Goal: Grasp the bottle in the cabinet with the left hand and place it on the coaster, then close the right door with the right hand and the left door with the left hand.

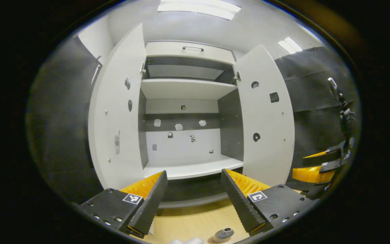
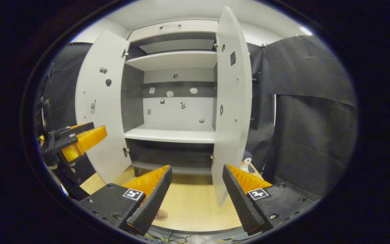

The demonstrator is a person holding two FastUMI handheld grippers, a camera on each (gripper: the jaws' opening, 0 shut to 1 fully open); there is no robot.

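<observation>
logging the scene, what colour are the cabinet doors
White cabinet doors, both open; clearest in the right gripper view.

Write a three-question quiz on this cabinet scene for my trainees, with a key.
1. True or false: the cabinet's left door and right door both stand open.
2. The left hand-held gripper is: A) open, holding nothing; B) shut on a bottle; C) shut on a door edge.
3. In the right gripper view, what kind of toy stands low beside the right door?

Key: 1 true; 2 A; 3 a penguin.
</observation>
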